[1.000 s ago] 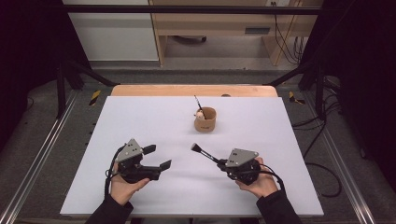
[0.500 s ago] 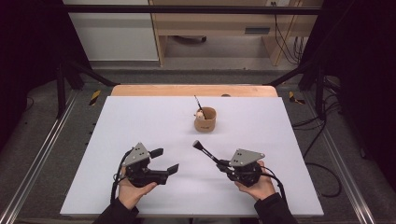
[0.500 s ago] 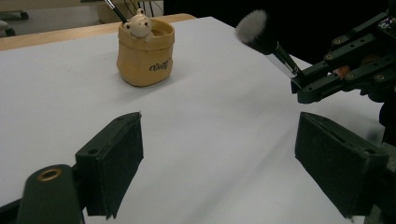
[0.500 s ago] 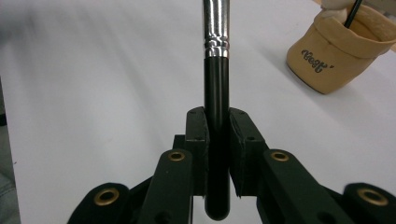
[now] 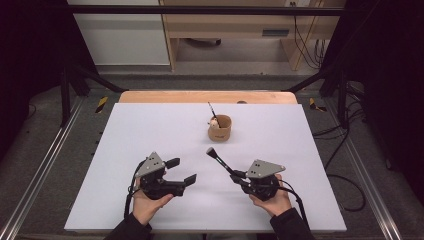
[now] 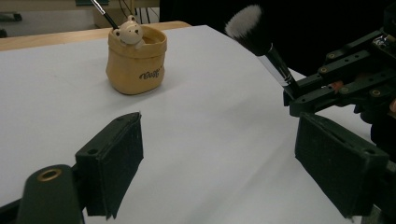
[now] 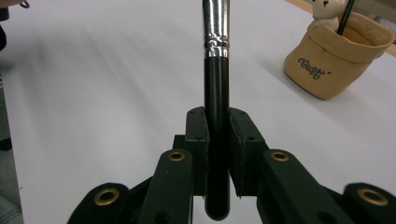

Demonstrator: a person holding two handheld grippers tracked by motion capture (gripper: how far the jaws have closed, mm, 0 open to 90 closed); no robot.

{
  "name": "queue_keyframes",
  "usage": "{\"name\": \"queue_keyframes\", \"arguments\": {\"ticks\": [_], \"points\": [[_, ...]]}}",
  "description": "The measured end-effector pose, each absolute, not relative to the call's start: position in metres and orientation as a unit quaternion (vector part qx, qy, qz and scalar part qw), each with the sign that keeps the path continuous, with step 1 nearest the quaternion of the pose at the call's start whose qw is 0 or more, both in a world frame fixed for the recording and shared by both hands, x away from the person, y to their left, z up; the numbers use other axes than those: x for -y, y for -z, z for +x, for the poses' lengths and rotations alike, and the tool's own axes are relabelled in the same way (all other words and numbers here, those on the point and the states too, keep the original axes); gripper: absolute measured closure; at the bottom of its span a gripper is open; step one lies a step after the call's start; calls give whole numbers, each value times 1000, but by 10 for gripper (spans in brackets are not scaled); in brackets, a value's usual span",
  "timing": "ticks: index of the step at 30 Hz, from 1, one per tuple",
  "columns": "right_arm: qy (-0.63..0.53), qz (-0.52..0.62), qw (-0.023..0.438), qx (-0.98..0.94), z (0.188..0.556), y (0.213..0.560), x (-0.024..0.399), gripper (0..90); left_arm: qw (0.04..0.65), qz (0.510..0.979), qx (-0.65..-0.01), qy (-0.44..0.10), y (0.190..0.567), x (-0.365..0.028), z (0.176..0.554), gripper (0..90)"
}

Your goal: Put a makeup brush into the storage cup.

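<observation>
A tan cup (image 5: pixel 220 128) with a small bear figure on its rim stands at the table's middle, with a thin dark brush (image 5: pixel 212 108) leaning out of it. My right gripper (image 5: pixel 239 176) is shut on the black handle of a makeup brush (image 5: pixel 220 160), whose bristle head points up-left toward the cup. In the right gripper view the handle (image 7: pixel 217 93) sits upright between the pads (image 7: pixel 196 140), and the cup (image 7: pixel 336 60) is at upper right. My left gripper (image 5: pixel 181 171) stands open with nothing in it. The left gripper view has the cup (image 6: pixel 135 60) ahead and the brush head (image 6: pixel 247 25) to the right.
A white sheet (image 5: pixel 150 130) covers the table, with a wooden strip (image 5: pixel 200 96) at its far edge. Metal rails (image 5: pixel 45 165) run along both sides. Cables (image 5: pixel 345 175) lie on the floor to the right. Open white surface lies all around the cup.
My left gripper has shifted a little to the right, closer to the brush. The right gripper and the brush have stayed put.
</observation>
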State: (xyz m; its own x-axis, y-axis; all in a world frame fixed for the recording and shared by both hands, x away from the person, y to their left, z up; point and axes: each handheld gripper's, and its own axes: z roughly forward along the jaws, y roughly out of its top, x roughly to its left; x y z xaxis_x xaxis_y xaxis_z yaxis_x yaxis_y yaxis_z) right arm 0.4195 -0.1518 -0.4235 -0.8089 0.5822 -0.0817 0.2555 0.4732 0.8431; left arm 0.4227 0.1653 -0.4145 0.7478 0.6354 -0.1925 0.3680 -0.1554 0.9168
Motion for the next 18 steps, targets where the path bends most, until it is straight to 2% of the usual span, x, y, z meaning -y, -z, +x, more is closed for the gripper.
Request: {"name": "queue_keyframes", "arguments": {"ticks": [18], "points": [[-481, 264, 186, -815, 417, 420, 149, 797, 590, 730, -332, -93, 404, -141, 431, 151]]}}
